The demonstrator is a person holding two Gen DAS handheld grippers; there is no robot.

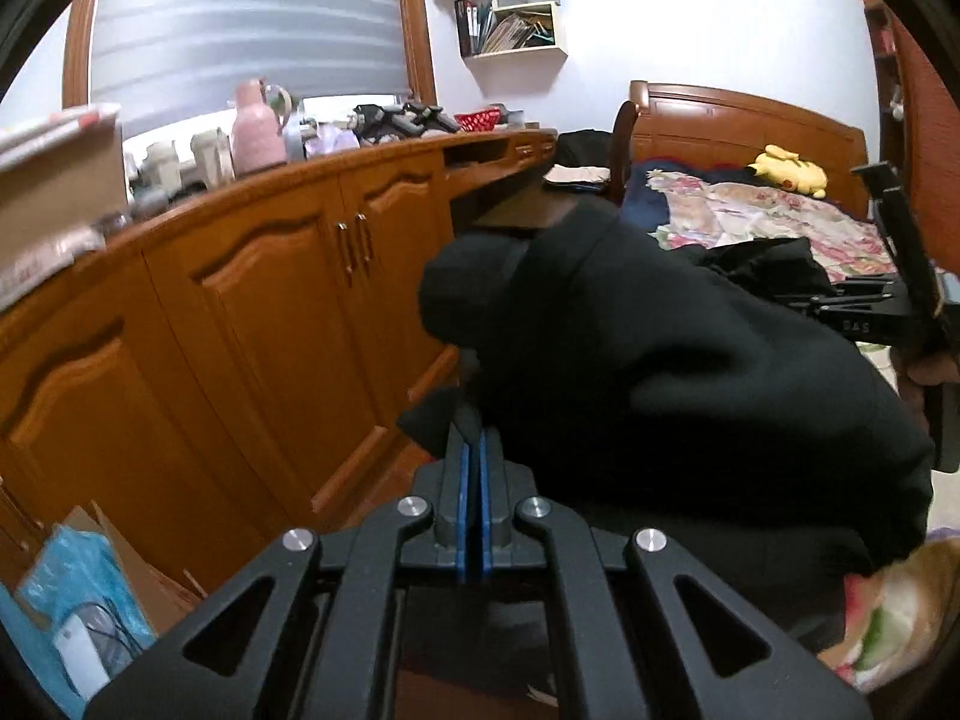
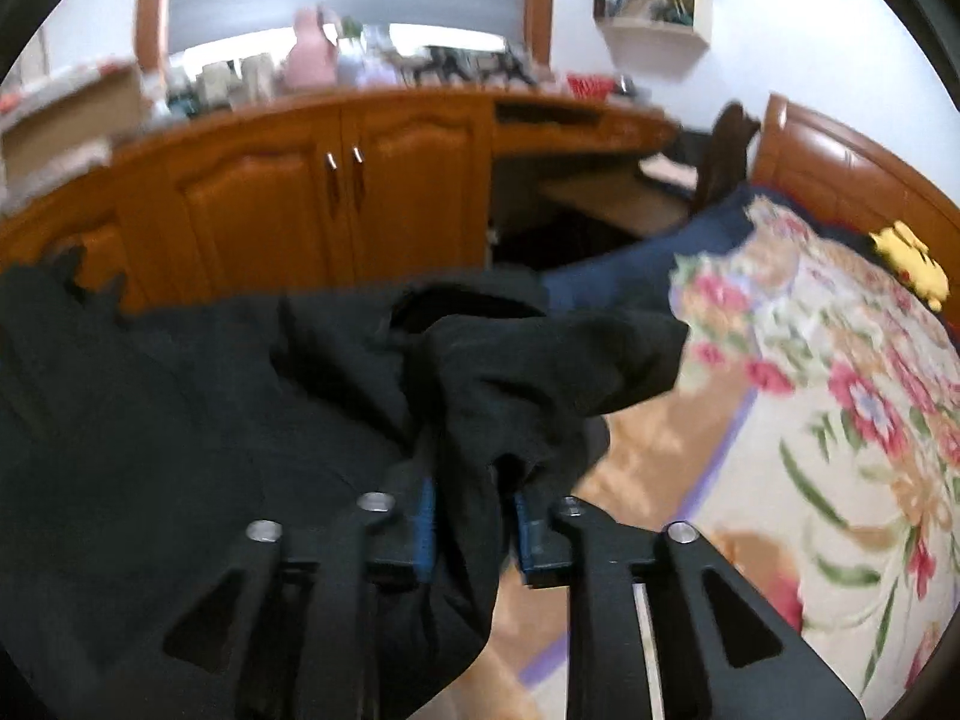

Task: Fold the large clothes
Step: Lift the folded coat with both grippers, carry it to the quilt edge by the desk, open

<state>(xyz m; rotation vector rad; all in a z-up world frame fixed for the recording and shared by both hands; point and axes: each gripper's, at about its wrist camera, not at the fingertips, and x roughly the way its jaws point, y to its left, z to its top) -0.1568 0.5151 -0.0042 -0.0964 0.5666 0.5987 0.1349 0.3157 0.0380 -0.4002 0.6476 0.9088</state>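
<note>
A large black garment [image 1: 690,396] hangs bunched between my two grippers, above the edge of a bed. My left gripper [image 1: 474,420] has its blue pads pressed together, with a fold of the black cloth caught at the tips. In the right wrist view the same garment [image 2: 180,420] spreads to the left, and a twisted strip of it runs down between the fingers. My right gripper [image 2: 474,510] has its blue pads [image 2: 425,519] apart, and the cloth lies loosely between them. The right gripper's black frame [image 1: 882,300] shows at the right edge of the left wrist view.
A bed with a floral quilt [image 2: 840,396] and a yellow plush toy [image 1: 789,171] lies to the right, its wooden headboard [image 1: 750,120] behind. Wooden cabinets [image 1: 252,312] with a cluttered top run along the left. A cardboard box [image 1: 120,570] stands on the floor.
</note>
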